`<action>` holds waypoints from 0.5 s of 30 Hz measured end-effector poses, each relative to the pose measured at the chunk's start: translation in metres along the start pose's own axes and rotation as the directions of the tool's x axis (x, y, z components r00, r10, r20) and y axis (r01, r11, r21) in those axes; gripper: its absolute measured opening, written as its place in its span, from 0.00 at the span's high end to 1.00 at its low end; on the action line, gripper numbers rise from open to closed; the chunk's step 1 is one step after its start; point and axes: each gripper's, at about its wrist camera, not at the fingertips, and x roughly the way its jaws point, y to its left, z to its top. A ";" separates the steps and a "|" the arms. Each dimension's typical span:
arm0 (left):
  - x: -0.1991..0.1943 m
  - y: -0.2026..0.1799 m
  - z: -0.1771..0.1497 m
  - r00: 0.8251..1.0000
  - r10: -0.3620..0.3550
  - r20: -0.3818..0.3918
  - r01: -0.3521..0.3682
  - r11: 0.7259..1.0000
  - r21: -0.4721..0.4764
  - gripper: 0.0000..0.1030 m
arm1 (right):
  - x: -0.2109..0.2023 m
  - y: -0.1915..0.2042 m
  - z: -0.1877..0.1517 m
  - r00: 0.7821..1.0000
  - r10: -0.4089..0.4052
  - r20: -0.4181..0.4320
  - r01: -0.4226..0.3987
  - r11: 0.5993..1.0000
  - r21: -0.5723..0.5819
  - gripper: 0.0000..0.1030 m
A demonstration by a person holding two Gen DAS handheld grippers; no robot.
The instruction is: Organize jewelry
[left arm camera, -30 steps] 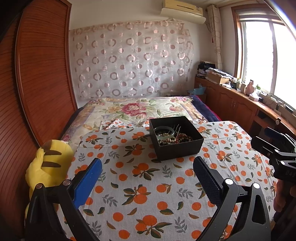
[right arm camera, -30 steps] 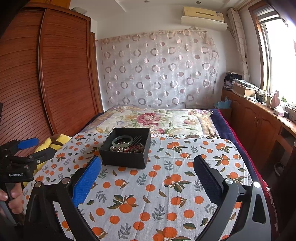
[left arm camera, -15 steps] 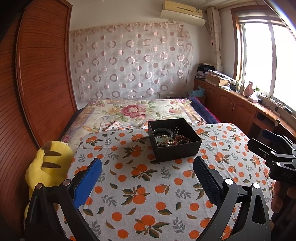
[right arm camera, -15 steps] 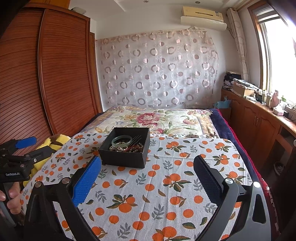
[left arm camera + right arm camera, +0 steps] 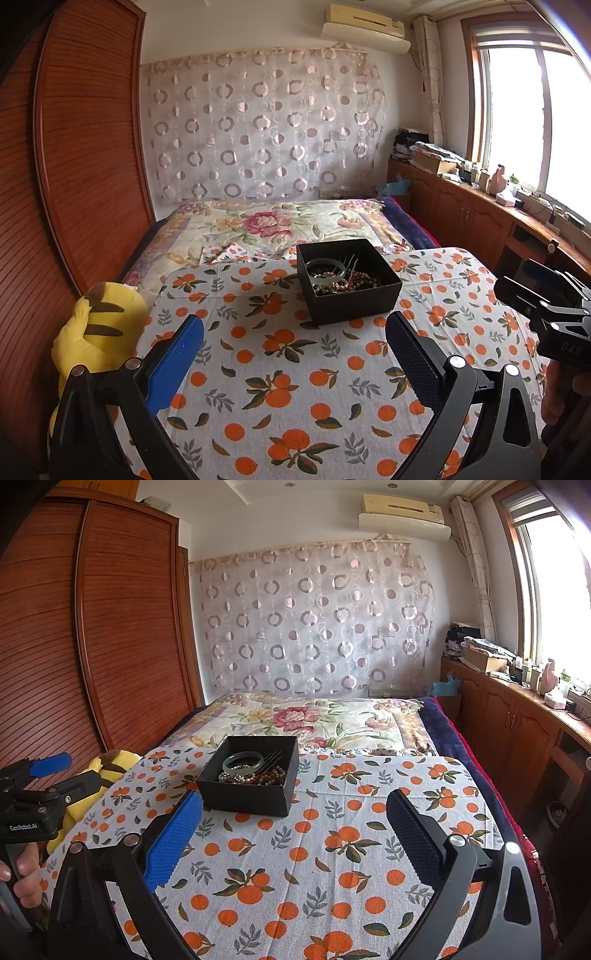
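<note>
Black and lidless, the small jewelry box (image 5: 349, 280) sits toward the far side of the orange-print cloth (image 5: 280, 373), and all the jewelry in sight lies inside it: a pale green bangle (image 5: 243, 762) at the back, a heap of beaded bracelets (image 5: 255, 776) in dark and reddish tones, and a thin metal hairpin (image 5: 272, 757) leaning toward the back wall. No piece lies out on the cloth.

Over the last second little has changed. In the left wrist view the box has slid slightly lower and closer, so the left gripper (image 5: 293, 349) seems to have eased toward it; the right gripper (image 5: 293, 821) has barely shifted. Both hang above the cloth short of the box, fingers spread wide and empty.

That fits two readings alike: pieces waiting to be lifted out and sorted, or pieces already gathered in with the grippers clear. The pictures do not settle which.

Beside the cloth's left edge a yellow plush toy (image 5: 98, 332) leans against the wooden wardrobe (image 5: 88, 155); a floral quilt (image 5: 273, 223) covers the bed beyond.
</note>
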 end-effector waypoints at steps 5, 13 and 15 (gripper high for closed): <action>-0.003 -0.002 0.003 1.000 0.001 0.005 -0.001 1.000 0.002 0.08 | -0.001 -0.001 0.000 1.000 0.000 0.002 0.000 1.000 -0.001 0.03; -0.006 -0.005 0.006 1.000 0.001 0.009 -0.001 1.000 0.004 0.08 | -0.002 -0.002 0.004 1.000 0.001 0.003 -0.001 1.000 0.000 0.03; -0.006 -0.005 0.006 1.000 0.000 0.010 0.000 1.000 0.003 0.08 | -0.001 -0.001 0.003 1.000 0.000 0.004 0.000 1.000 -0.001 0.03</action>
